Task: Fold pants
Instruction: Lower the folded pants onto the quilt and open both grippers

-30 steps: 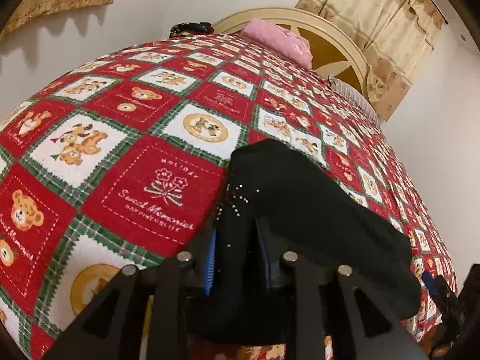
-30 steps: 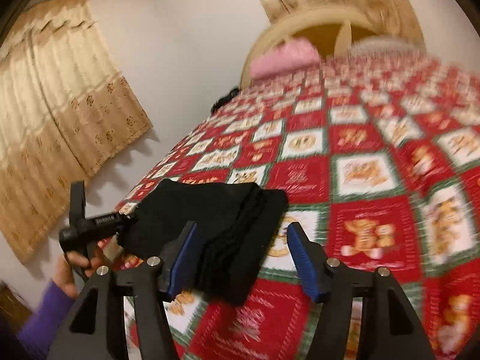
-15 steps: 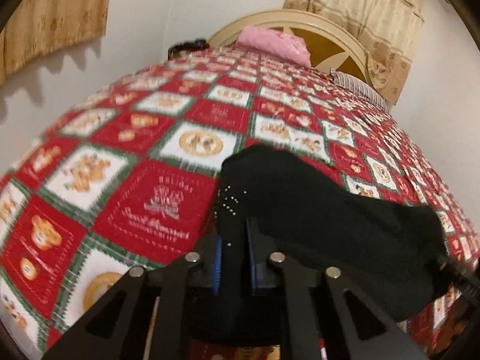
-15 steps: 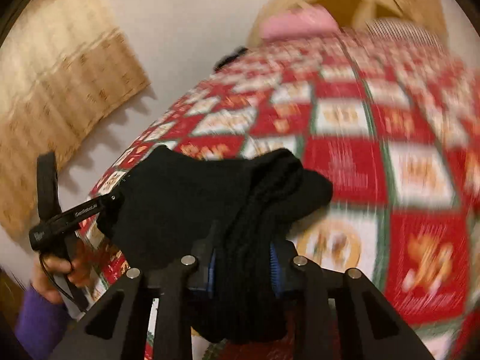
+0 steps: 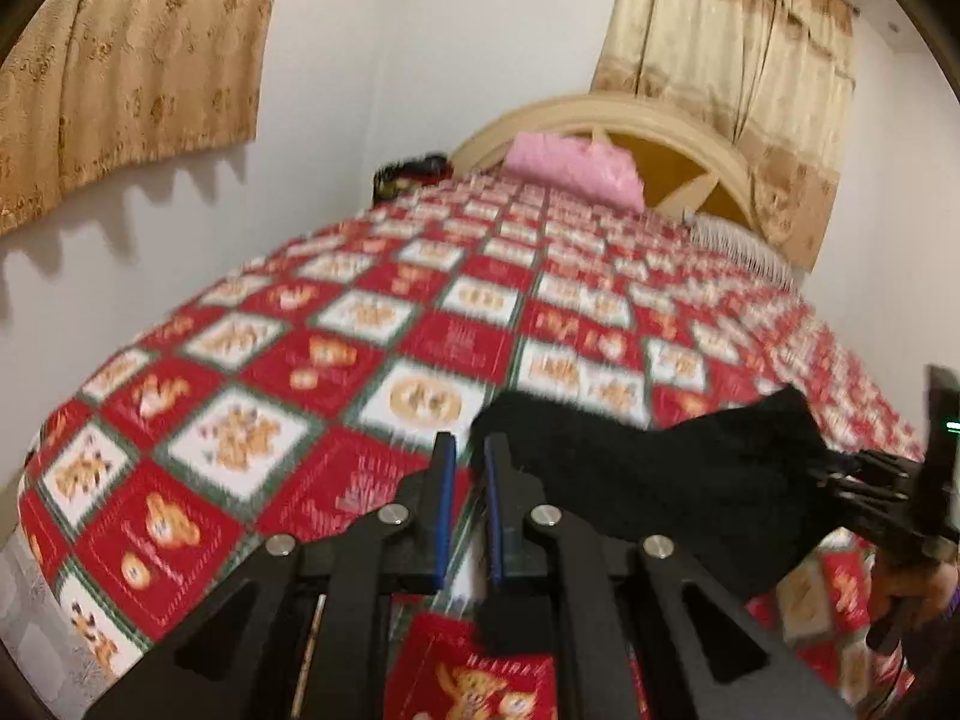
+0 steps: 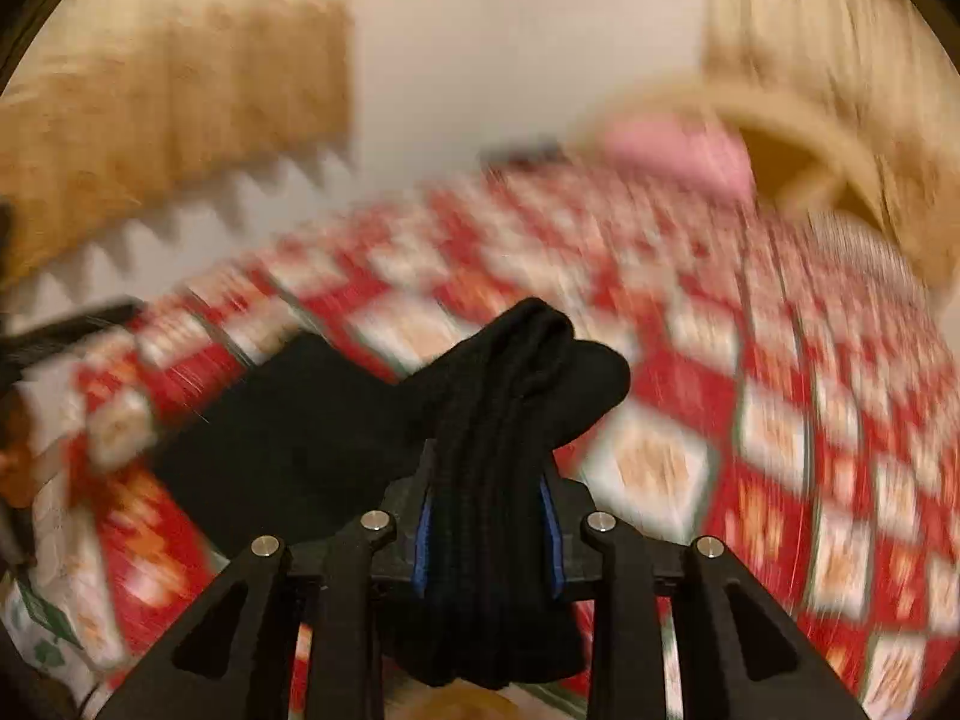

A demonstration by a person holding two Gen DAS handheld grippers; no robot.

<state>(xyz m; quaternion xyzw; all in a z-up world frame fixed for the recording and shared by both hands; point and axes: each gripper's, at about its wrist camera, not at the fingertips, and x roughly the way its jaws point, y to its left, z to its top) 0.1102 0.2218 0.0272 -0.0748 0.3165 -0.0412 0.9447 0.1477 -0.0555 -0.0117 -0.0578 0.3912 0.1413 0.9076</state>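
Observation:
The black pants (image 5: 660, 474) are folded into a thick bundle, lifted over the red patchwork bedspread (image 5: 372, 360). In the left wrist view my left gripper (image 5: 465, 462) has its jaws nearly together with nothing between them; the pants hang just to its right. My right gripper (image 6: 486, 480) is shut on the bunched end of the pants (image 6: 510, 396), which drape over and below its jaws. The right gripper also shows at the right edge of the left wrist view (image 5: 864, 474), holding the far end.
A pink pillow (image 5: 570, 165) lies against the cream headboard (image 5: 606, 114) at the far end of the bed. Beige curtains (image 5: 126, 60) hang on the walls left and right. The near corner of the bed drops off at lower left.
My left gripper has let go of the pants and drawn back to the left, jaws now empty. My right gripper, open a second ago, has shut on the bundle and lifts it.

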